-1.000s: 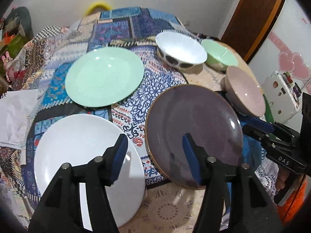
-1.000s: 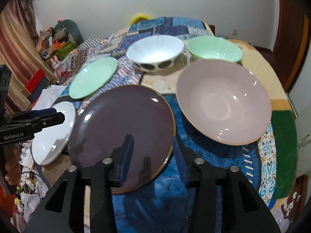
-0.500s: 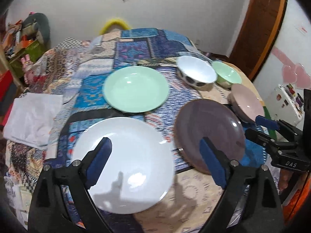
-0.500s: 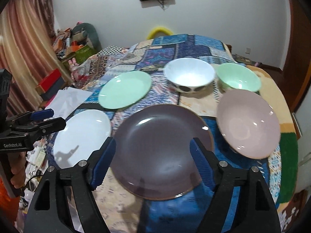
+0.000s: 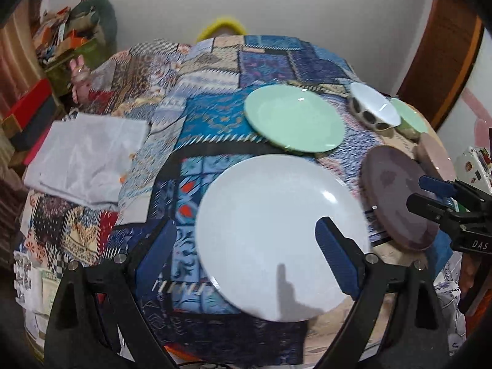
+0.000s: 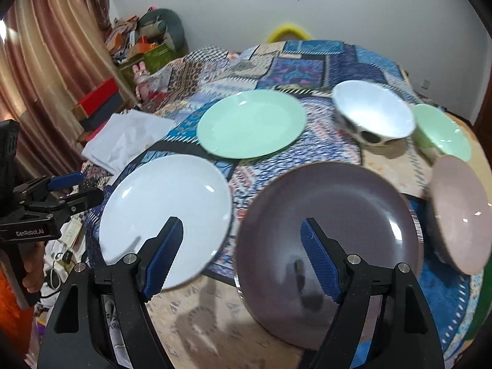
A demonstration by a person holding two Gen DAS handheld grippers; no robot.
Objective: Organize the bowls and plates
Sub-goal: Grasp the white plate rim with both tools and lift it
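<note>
A white plate lies at the table's near edge, with a mint green plate behind it and a dark purple plate to its right. It also shows in the right wrist view, left of the purple plate. A white patterned bowl, a green bowl and a pink bowl sit at the right. My left gripper is open and empty over the white plate's near left part. My right gripper is open and empty between the white and purple plates.
The round table carries a patchwork cloth. A folded white cloth lies at its left edge. Boxes and clutter stand by the curtain at the left. A wooden door is at the far right.
Both grippers have opened wide and drawn back and to the left. The left one went from between the white and purple plates to over the white plate.
</note>
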